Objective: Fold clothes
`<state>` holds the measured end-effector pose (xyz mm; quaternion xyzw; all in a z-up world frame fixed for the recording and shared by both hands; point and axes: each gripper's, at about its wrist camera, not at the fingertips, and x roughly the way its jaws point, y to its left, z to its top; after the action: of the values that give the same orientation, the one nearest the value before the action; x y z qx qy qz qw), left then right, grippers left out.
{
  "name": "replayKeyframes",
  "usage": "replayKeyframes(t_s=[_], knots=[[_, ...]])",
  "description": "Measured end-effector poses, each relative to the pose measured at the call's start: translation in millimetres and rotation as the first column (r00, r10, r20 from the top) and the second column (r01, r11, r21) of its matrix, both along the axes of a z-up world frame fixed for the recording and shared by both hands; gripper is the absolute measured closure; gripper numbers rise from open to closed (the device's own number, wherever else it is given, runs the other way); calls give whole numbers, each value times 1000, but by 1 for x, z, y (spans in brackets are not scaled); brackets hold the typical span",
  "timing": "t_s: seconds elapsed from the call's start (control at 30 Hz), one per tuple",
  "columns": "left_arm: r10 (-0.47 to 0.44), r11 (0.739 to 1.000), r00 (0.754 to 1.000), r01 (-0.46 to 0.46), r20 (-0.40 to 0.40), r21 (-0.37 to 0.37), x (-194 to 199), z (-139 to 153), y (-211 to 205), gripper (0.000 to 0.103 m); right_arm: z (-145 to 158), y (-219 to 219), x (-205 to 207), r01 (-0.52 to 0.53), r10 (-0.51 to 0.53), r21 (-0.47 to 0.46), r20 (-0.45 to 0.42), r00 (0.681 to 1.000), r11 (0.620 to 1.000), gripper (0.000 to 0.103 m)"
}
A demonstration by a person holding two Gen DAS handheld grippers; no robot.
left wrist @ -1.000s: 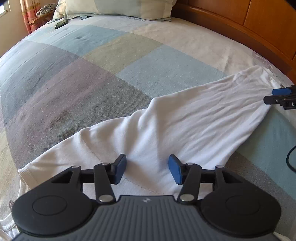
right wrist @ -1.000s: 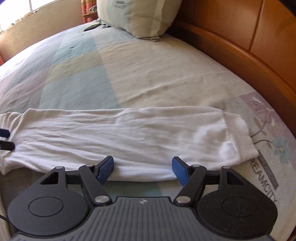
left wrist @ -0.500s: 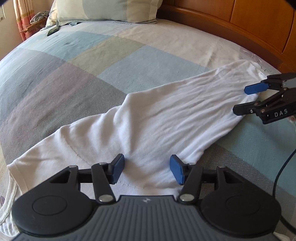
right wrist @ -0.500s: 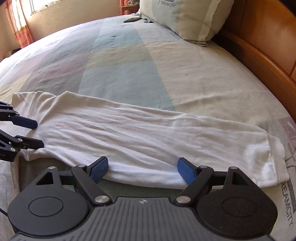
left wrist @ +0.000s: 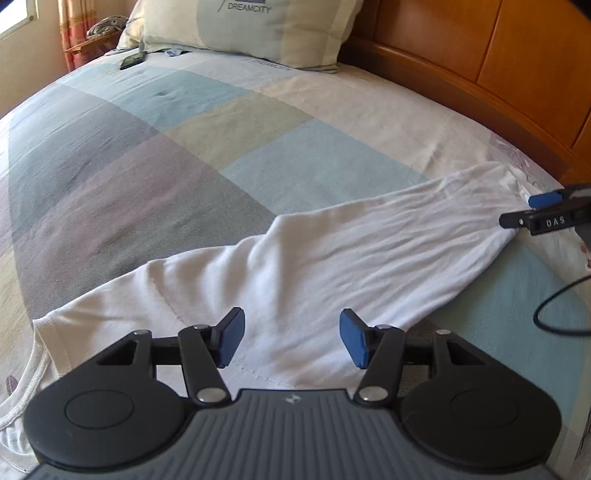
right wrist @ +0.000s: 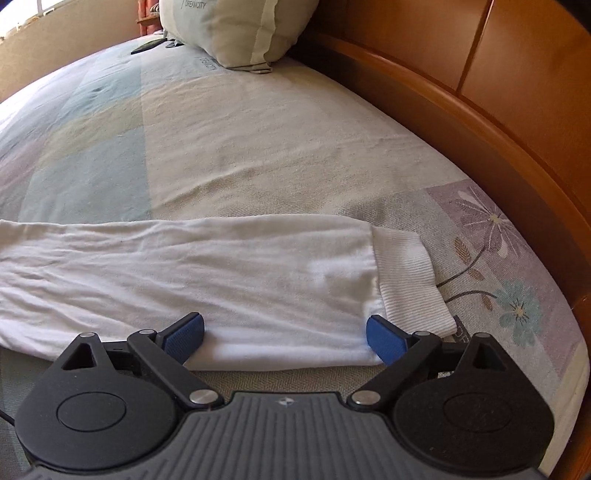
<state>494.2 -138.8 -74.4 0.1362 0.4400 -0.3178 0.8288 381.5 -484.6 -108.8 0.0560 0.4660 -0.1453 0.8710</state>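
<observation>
Wrinkled white sleeve [right wrist: 192,273], ribbed cuff [right wrist: 410,280], checked bedspread [left wrist: 155,162]

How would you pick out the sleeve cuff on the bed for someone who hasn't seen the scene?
Start at the wooden headboard and drop to the bedspread's purple patch with printed flowers. The white garment stretched across the bed ends there. The cuff is its ribbed band, unlike the smooth wrinkled sleeve fabric beside it, just ahead of the right claw.

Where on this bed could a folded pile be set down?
Free: the checked bedspread between the white garment and the pillow. Crowded: the near edge under both grippers, and beside the pillow, where a dark object lies.
</observation>
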Motion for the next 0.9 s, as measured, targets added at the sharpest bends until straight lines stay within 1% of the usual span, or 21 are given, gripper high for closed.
replayKeyframes(t_s=[0.03, 0.13, 0.2, 0.23, 0.27, 0.3, 0.33, 0.4, 0.5, 0.6, 0.67, 0.73, 0.8, 0.83, 0.9], knots=[[12, 1000, 1000, -13, 10, 8, 5, 0, 3, 45, 2, 4, -1, -5, 5, 5, -1, 1000, 1000, 5], [64, 997, 998, -64, 3, 45, 27, -12, 11, 44, 8, 19, -3, -23, 23, 25, 2, 1000, 999, 5], [118, 989, 993, -118, 3, 85, 45, -26, 15, 43, 10, 31, -1, -39, 38, 41, 9, 999, 998, 4], [127, 990, 992, -127, 5, 62, 54, -30, 19, 39, 11, 36, 1, -48, 47, 48, 12, 999, 998, 4], [133, 990, 991, -133, 17, 45, 61, -30, 21, 39, 11, 42, 3, -57, 56, 55, 16, 998, 997, 4], [145, 988, 989, -146, 29, 54, 67, -29, 21, 39, 12, 48, 5, -66, 65, 61, 18, 998, 996, 4], [158, 986, 987, -159, 32, 47, 70, -25, 23, 43, 13, 53, 7, -80, 79, 64, 20, 997, 995, 4], [184, 982, 982, -185, 36, 27, 75, -16, 29, 43, 16, 64, 12, -108, 107, 68, 24, 994, 992, 4], [201, 979, 979, -202, 39, 5, 62, -3, 42, 42, 25, 80, 17, -162, 159, 80, 43, 986, 983, 3], [219, 975, 975, -221, 48, 37, 36, -3, 54, 41, 33, 99, 22, -221, 216, 85, 65, 974, 971, 1], [244, 967, 969, -246, 42, 68, 23, -10, 62, 41, 35, 113, 26, -267, 260, 94, 78, 962, 959, 0], [277, 955, 960, -278, 29, 106, 12, -19, 71, 41, 34, 134, 32, -334, 326, 107, 90, 941, 936, 0], [310, 945, 951, -309, 4, 104, 6, -26, 78, 40, 32, 157, 38, -401, 391, 117, 100, 915, 909, 0], [328, 941, 945, -326, -2, 87, 4, -27, 81, 39, 33, 169, 40, -436, 424, 118, 113, 899, 892, 0], [348, 935, 937, -347, -5, 77, 4, -27, 84, 36, 33, 193, 46, -499, 483, 123, 139, 864, 858, 0]])
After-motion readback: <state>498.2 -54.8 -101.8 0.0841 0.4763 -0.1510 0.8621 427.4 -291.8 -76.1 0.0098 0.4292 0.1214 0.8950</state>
